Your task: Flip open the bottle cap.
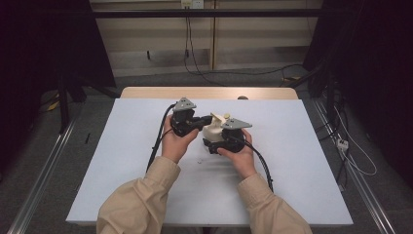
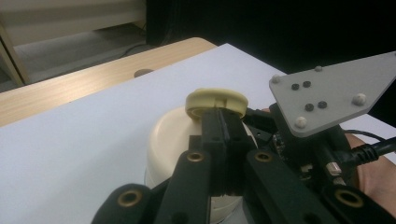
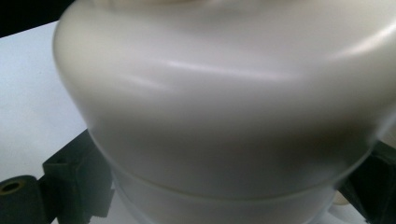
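Pressed right up against my right gripper's camera is the cream jar (image 3: 224, 107), its rounded shoulder blurred by closeness, with one black jaw at each side of its body, so my right gripper (image 1: 220, 141) is spread wide and clamped around it. That view hides the top; my left gripper view shows it instead: a yellowish round cap (image 2: 217, 103) sits on the jar, and my left gripper (image 2: 223, 122) has its two jaws drawn nearly together, pinching the cap's near rim. That same view also catches the grey three-cornered plate (image 2: 334, 93) on my other gripper, close at the right. From the high view I see both my hands (image 1: 176, 141) meeting at the jar near the middle of the white table top (image 1: 122, 161), which neither gripper camera lays out. White surface runs open on both sides of my hands and toward me, well clear of the left, right and near edges. Beyond the jar, a strip of bare wood (image 1: 146, 92) marks the far edge, with a small round dark mark (image 1: 242, 98) on it.
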Tool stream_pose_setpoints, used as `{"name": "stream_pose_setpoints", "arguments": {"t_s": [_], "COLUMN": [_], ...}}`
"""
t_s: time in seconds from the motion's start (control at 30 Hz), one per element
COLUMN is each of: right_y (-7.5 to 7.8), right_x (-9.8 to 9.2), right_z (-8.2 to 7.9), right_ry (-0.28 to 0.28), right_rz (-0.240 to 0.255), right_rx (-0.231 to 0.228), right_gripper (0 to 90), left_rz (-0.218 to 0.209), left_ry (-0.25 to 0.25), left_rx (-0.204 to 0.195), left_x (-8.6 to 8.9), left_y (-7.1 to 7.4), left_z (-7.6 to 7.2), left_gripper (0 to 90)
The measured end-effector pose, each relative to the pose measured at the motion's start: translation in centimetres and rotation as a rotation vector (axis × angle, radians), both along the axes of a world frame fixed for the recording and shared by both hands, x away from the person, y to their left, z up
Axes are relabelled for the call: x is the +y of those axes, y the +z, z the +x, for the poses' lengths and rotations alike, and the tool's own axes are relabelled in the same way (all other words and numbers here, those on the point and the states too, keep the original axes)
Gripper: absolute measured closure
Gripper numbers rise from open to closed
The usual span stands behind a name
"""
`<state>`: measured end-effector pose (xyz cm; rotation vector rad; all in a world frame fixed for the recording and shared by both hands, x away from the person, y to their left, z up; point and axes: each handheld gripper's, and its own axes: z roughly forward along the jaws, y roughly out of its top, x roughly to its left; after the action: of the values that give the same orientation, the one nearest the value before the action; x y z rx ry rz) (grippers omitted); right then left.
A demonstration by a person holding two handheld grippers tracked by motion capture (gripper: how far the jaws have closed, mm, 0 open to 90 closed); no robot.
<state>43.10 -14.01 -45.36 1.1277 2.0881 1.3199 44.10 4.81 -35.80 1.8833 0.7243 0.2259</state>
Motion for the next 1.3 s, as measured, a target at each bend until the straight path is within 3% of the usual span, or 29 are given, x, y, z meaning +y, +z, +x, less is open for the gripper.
{"name": "stream_pose_setpoints", "arguments": {"t_s": [1.3], "right_y": [0.01], "right_x": [-0.01], "right_z": [0.00], "right_ry": [0.001], "right_rz": [0.000], "right_rx": [0.000], "right_gripper": [3.8], "left_rz": [-0.007], "left_ry": [-0.001], "left_rx": [0.000], "left_x": [-0.72], "left_y": [0.13], "left_z": [0.51], "left_gripper": [90.0]}}
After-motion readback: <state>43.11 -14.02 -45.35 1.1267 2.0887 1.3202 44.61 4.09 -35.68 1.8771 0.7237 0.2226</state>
